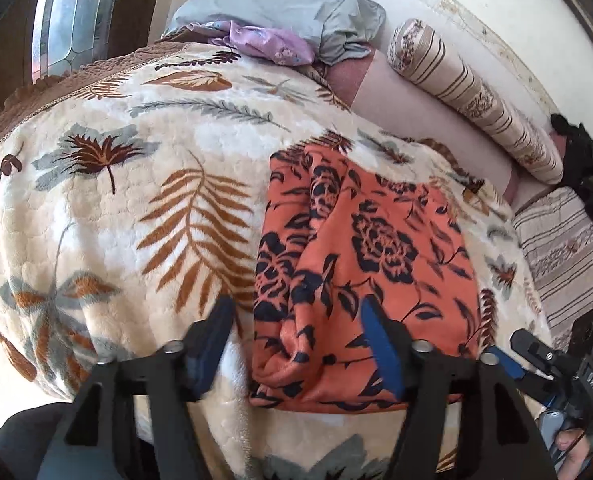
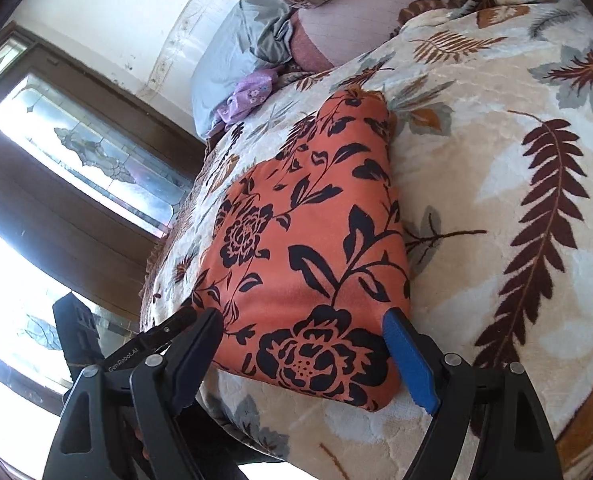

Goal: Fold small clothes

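The garment (image 1: 360,264), orange with a black floral print, lies folded on the blanket (image 1: 128,208), a cream plush cover printed with brown and grey leaves, near the bed's near edge. In the left wrist view it sits right of centre; its left side is rumpled.

Left gripper (image 1: 296,328): fingers spread wide, nothing between them. The blue-padded finger (image 1: 380,344) overlaps the garment's near part; contact cannot be confirmed. The other finger is over the blanket, just left of the garment.

Right gripper (image 2: 304,340): fingers spread wide, empty, flanking the garment's near end.

Writing: "GenRobot.AI" is printed in white on the black gripper body (image 2: 124,358) in the right wrist view. No label is readable on the garment.

Far end of the bed: grey pillow (image 1: 272,4), lilac cloth (image 1: 264,42), striped bolster (image 1: 468,92). Leaded window (image 2: 92,152) at far left.
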{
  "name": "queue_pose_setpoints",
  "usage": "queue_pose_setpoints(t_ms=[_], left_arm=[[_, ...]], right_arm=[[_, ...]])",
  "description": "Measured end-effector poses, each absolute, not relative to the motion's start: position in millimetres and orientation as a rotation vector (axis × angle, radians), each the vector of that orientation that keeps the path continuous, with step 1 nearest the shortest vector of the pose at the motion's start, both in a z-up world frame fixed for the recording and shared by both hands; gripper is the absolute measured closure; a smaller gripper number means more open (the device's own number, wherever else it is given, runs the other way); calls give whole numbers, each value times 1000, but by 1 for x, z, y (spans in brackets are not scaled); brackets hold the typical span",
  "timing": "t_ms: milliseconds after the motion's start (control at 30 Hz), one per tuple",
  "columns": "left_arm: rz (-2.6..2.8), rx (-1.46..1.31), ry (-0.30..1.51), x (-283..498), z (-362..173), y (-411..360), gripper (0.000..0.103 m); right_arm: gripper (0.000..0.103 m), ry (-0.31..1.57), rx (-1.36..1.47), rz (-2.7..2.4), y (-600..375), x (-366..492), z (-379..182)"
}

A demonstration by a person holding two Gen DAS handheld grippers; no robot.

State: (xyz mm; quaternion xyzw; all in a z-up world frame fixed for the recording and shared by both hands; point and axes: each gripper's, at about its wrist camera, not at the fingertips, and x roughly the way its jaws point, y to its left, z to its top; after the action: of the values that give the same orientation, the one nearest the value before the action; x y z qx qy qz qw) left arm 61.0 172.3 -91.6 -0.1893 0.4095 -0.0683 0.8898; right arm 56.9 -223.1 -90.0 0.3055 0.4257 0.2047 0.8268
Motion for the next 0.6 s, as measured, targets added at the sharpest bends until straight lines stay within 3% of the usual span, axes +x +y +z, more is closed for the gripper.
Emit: queue_pose_setpoints(t_ms=[33, 233, 400, 500, 600], left_arm=[[-153, -422, 846, 65, -87, 175, 16], [-155, -443, 908, 110, -87, 165, 16], [-218, -443, 1165, 146, -138, 143, 16], [-226, -377, 1107, 144, -136, 133, 16], [-245, -378, 1085, 144, -138, 134, 24]], right_arm=[[17, 885, 655, 424, -228, 57, -85], [14, 913, 694, 416, -242, 92, -82], [14, 1022, 710, 437, -229, 132, -107], [13, 1136, 680, 458, -210, 153, -129], [13, 1116, 538, 486, -192, 157, -125]])
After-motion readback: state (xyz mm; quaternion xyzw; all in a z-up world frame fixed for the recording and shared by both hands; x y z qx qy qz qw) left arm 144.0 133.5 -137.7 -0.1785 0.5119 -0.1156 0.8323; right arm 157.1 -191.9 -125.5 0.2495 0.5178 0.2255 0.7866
